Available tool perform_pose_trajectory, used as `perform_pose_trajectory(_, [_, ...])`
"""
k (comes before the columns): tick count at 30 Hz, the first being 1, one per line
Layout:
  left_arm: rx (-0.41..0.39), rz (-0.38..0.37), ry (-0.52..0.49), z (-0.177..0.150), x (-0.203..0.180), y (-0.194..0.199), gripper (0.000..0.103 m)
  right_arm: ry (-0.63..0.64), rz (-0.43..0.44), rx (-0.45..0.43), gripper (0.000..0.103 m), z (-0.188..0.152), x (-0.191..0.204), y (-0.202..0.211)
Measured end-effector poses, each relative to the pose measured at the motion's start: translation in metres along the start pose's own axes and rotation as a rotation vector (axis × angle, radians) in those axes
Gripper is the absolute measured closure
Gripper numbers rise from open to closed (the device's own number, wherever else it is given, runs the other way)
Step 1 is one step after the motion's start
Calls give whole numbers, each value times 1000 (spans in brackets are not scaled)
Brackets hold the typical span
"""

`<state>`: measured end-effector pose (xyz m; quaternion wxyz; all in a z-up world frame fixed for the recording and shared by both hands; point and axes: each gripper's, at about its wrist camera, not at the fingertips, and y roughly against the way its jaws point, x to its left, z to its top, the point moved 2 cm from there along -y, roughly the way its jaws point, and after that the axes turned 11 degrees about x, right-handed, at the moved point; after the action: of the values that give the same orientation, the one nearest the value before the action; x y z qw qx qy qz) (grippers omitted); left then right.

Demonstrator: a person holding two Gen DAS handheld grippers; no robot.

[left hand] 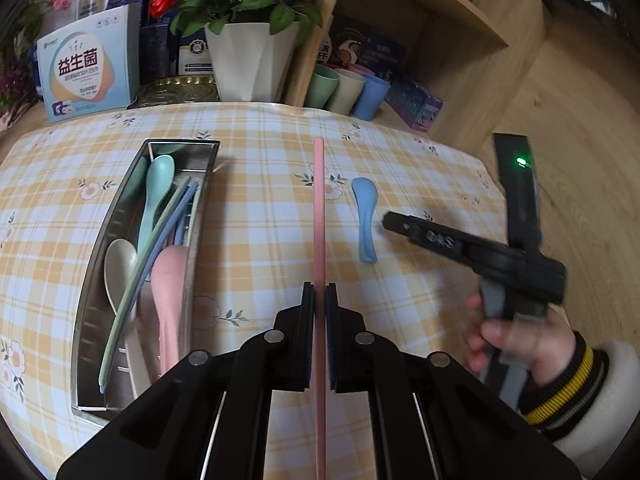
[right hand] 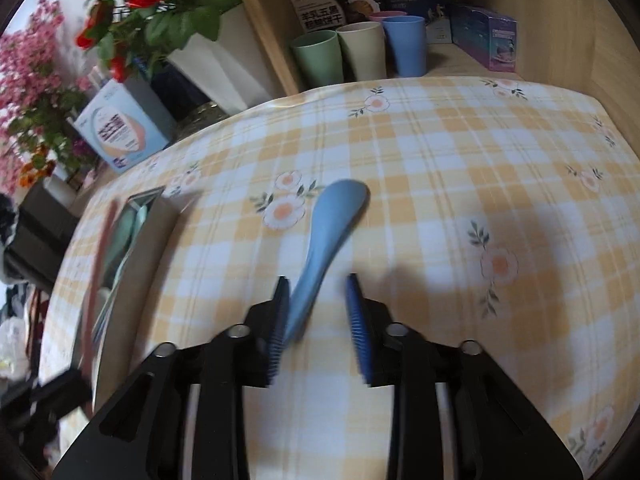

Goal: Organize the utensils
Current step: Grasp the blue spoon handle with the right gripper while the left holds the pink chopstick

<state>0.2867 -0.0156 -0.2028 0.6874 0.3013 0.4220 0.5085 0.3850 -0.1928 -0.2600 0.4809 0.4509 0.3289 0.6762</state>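
Note:
My left gripper [left hand: 319, 290] is shut on a long pink chopstick [left hand: 319, 208], held above the checked tablecloth [left hand: 260, 184] just right of the metal utensil tray [left hand: 100, 248]. In the tray lie a green spoon [left hand: 154, 196], a cream spoon, a pink spoon [left hand: 170, 292] and green and blue chopsticks. A blue spoon [right hand: 332, 220] lies on the cloth. Its handle reaches between the fingers of my right gripper [right hand: 318, 284], close against the left finger. The right finger stands clear of it, so the gripper is open. The left wrist view shows the right gripper [left hand: 390, 224] just right of the blue spoon [left hand: 365, 216].
At the back stand a white flower pot [left hand: 252, 60] with red roses, a light blue box [left hand: 86, 72], and green, cream and blue cups [right hand: 362, 54] in a wooden shelf. A purple box [right hand: 484, 36] is at the shelf's right. A person's hand and striped cuff [left hand: 560, 380] hold the right gripper.

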Motion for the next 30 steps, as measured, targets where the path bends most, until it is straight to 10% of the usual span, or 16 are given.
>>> perform_pose_trajectory(18, [-24,-63,70,-2,27,2,98,-21,-263,77,72,32,26,-52])
perform_pose_trajectory(30, [-24,-67,89,-4,30,4,98,5,-127,35,84,-5,36,-26])
